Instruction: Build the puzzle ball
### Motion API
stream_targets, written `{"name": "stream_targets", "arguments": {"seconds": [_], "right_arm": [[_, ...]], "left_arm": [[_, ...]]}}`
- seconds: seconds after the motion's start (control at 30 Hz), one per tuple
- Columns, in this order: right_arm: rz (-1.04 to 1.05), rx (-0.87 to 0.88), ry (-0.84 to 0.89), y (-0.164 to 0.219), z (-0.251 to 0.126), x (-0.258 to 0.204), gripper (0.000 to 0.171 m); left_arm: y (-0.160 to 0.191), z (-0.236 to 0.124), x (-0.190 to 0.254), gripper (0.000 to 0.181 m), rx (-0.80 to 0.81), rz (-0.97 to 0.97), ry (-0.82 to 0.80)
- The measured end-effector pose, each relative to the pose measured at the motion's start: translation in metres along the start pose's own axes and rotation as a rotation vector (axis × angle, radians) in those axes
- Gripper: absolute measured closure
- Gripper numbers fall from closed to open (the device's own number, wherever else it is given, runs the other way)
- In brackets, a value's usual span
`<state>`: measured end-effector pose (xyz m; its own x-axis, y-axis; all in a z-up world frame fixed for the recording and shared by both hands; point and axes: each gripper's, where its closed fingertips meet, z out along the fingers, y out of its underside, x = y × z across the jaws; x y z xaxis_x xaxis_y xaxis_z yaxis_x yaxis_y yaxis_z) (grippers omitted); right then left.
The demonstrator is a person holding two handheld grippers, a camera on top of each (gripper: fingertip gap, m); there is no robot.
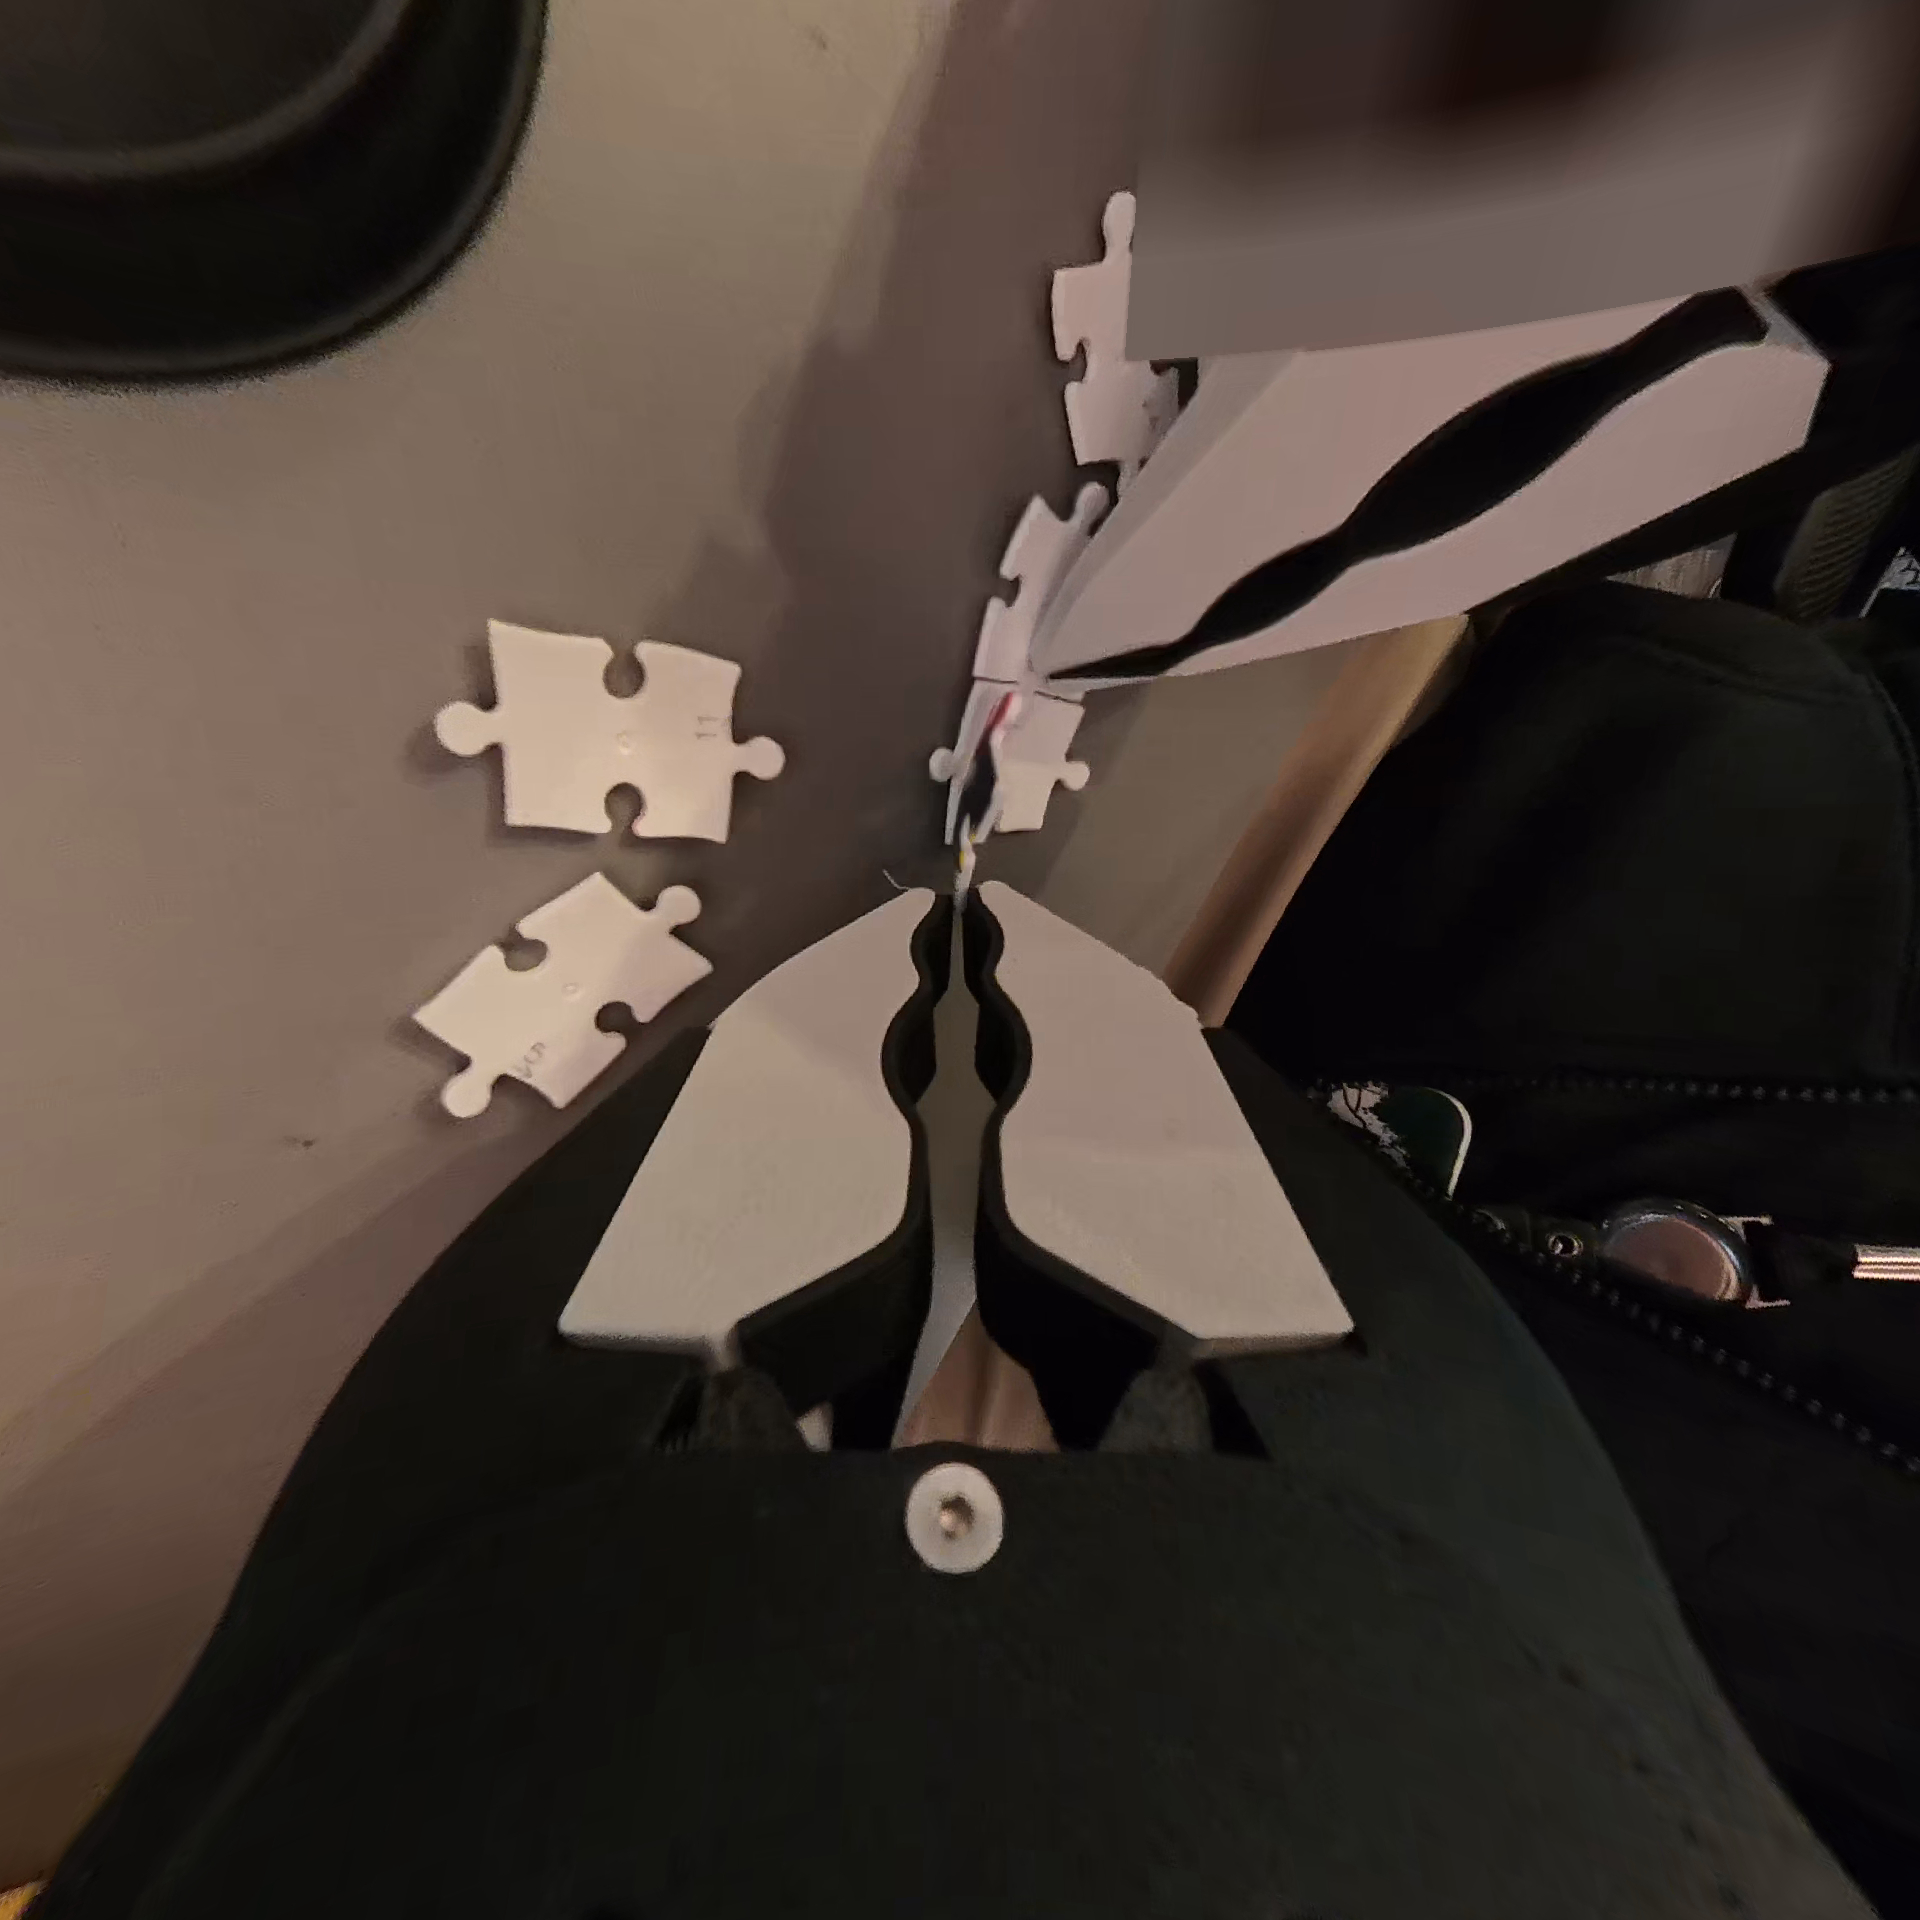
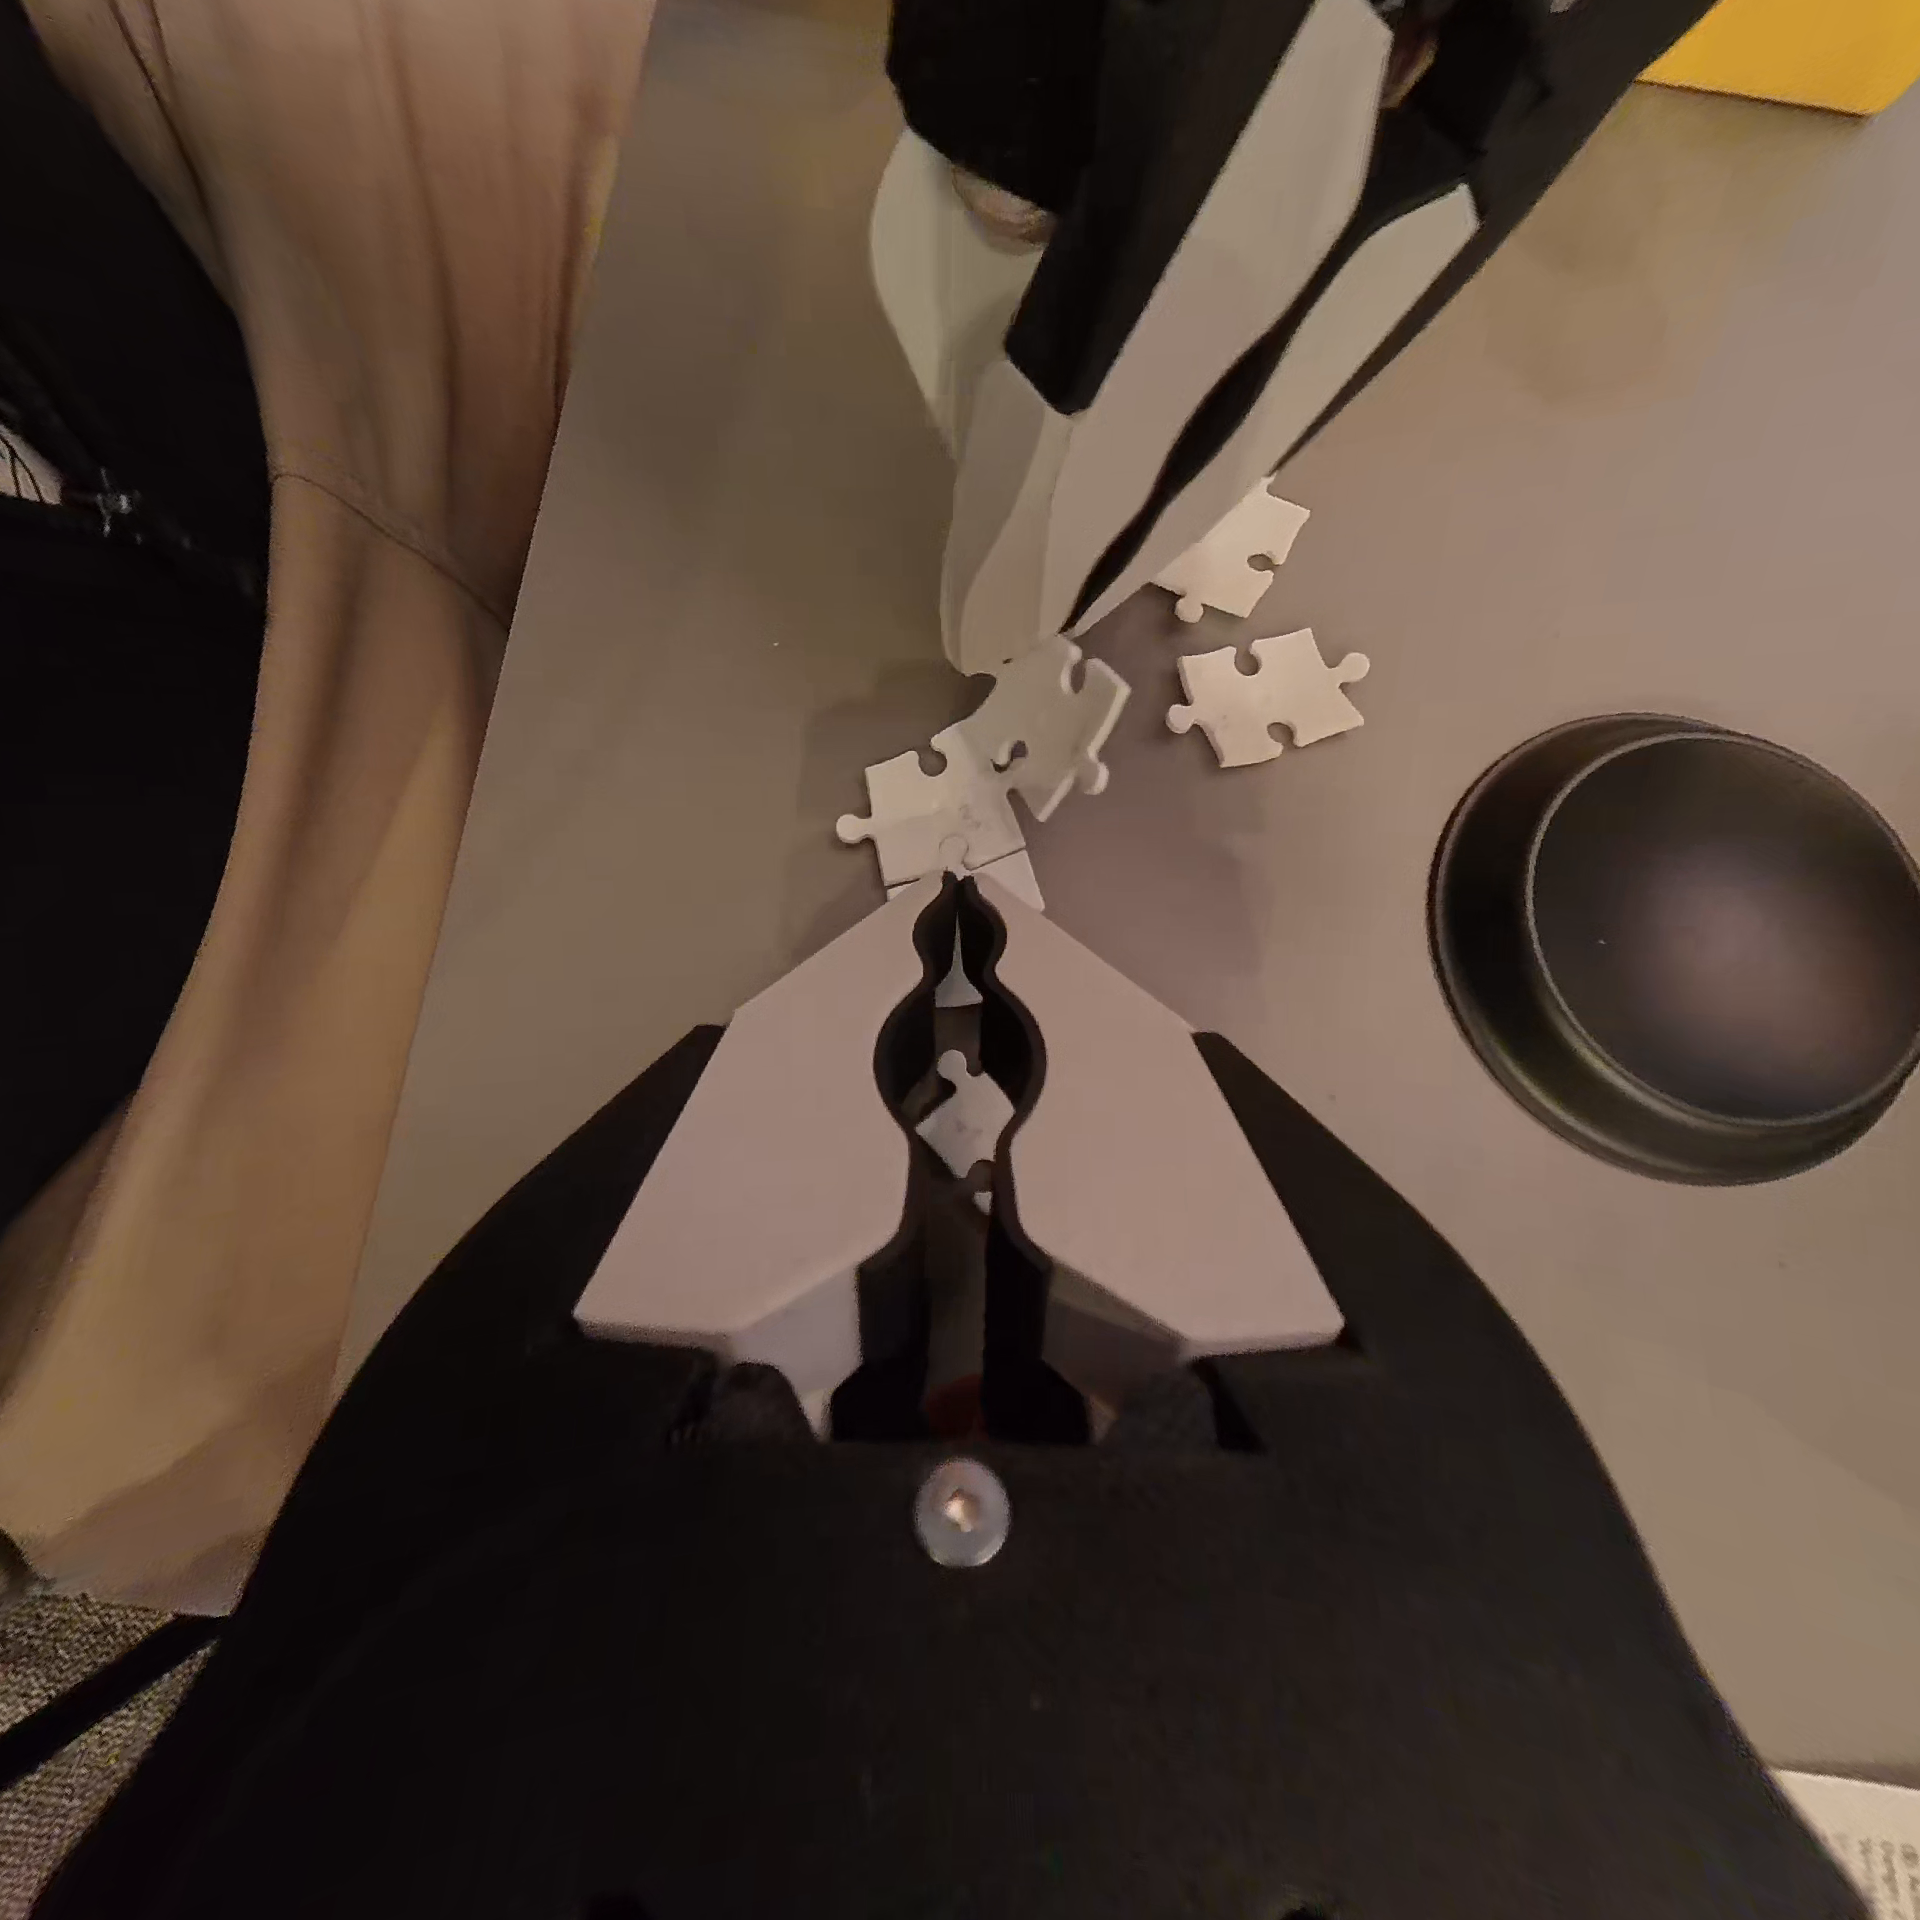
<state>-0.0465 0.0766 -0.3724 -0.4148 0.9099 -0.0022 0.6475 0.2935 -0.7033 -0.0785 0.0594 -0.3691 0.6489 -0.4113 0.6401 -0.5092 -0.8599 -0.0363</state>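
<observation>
The puzzle pieces are white and curved. My left gripper (image 1: pixel 958 896) is shut on one piece (image 1: pixel 977 800), seen edge-on with its coloured face showing. My right gripper (image 1: pixel 1049 677) comes in from the upper right, shut on a strip of joined pieces (image 1: pixel 1101 343). In the right wrist view my right gripper (image 2: pixel 956 881) pinches the strip's end piece (image 2: pixel 925 816). The left gripper (image 2: pixel 1075 623) holds its piece (image 2: pixel 1049 727) tilted against that end piece, above the table. More of the strip (image 2: pixel 961 1117) shows through the finger gap.
Two loose pieces (image 1: pixel 613 743) (image 1: pixel 566 992) lie on the grey table (image 1: pixel 260 623), and both also show in the right wrist view (image 2: pixel 1268 696) (image 2: pixel 1236 566). A black bowl (image 2: pixel 1683 945) stands to the right. A person's beige trouser leg (image 2: pixel 343 520) and black jacket (image 1: pixel 1558 935) border the table's near edge. The gap from one gripper's tips to the other's is roughly 4 cm. My right tips are roughly 11 cm from the black bowl (image 2: pixel 1683 945).
</observation>
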Motion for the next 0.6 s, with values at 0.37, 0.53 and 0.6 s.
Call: {"name": "stream_targets", "arguments": {"seconds": [0.37,0.53,0.6], "right_arm": [[-0.030,-0.008,0.000,0.000,0.000,0.001,0.171],[-0.055,0.035,0.019,-0.010,-0.005,0.000,0.171],[-0.076,0.047,0.026,-0.015,-0.005,-0.001,0.171]], "left_arm": [[0.006,0.005,-0.001,0.179,-0.155,0.022,-0.014],[0.009,0.004,-0.003,0.179,-0.154,0.001,-0.021],[0.010,0.004,-0.003,0.179,-0.154,-0.001,-0.018]]}}
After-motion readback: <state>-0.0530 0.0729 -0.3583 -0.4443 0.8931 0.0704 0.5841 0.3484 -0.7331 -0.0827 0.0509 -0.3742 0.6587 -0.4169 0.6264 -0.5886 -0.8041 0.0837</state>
